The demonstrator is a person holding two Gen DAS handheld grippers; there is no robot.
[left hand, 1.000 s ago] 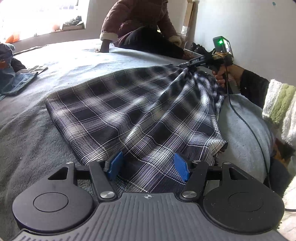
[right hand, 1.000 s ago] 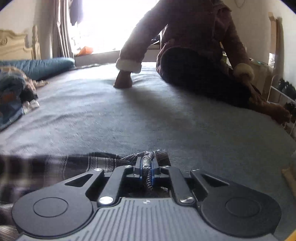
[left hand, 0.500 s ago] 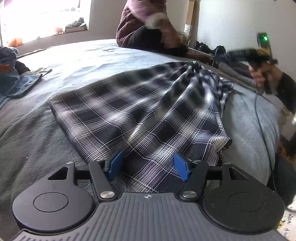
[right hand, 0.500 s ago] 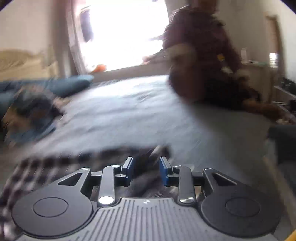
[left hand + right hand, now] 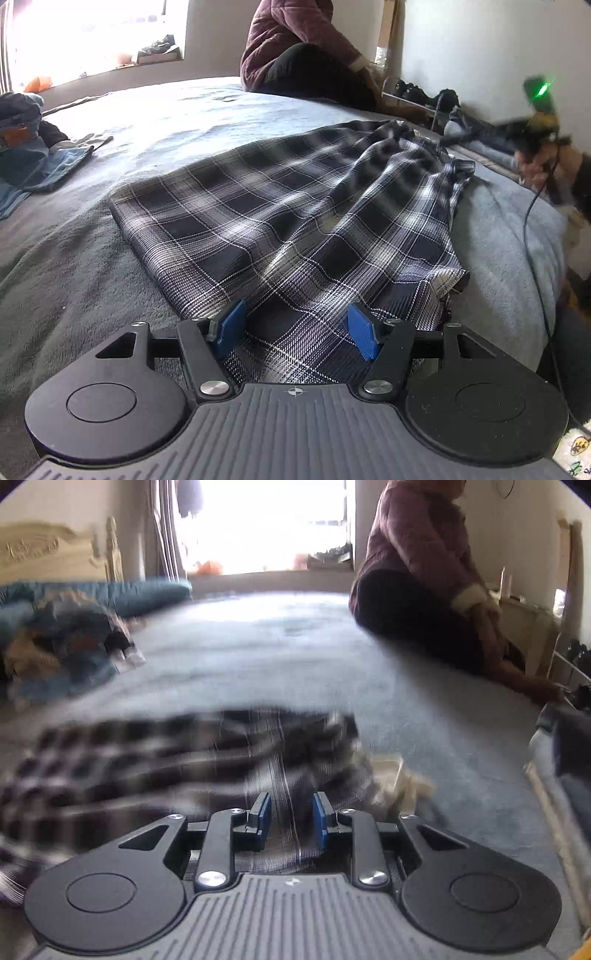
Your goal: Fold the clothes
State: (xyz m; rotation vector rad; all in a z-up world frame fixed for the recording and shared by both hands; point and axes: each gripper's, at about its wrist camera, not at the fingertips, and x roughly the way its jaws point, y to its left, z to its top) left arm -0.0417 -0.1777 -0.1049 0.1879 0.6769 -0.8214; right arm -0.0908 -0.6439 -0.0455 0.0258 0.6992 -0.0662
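Note:
A dark plaid garment [image 5: 295, 221] lies spread on the grey-blue bed cover [image 5: 147, 122], rumpled towards its far right corner. My left gripper [image 5: 295, 326] rests at its near edge, open, with the flat cloth between the wide-apart blue pads [image 5: 231, 325]. In the right wrist view the plaid garment [image 5: 184, 753] is blurred. My right gripper [image 5: 291, 816] hovers over its bunched end, jaws closing. Cloth shows through the gap but the pads do not press on it. The left wrist view shows the hand [image 5: 543, 162] holding that gripper, clear of the cloth's right side.
A person in a maroon jacket [image 5: 295, 48] sits at the far side of the bed. Loose clothes [image 5: 26, 147] are piled at the left. A wall and a low rack with shoes [image 5: 417, 92] run along the right. A cream item [image 5: 399, 779] lies beside the cloth.
My right gripper let go of the bunched plaid corner, opened, and drew back to the right. The corner dropped onto the bed. The left gripper stayed put. The seated person turned away.

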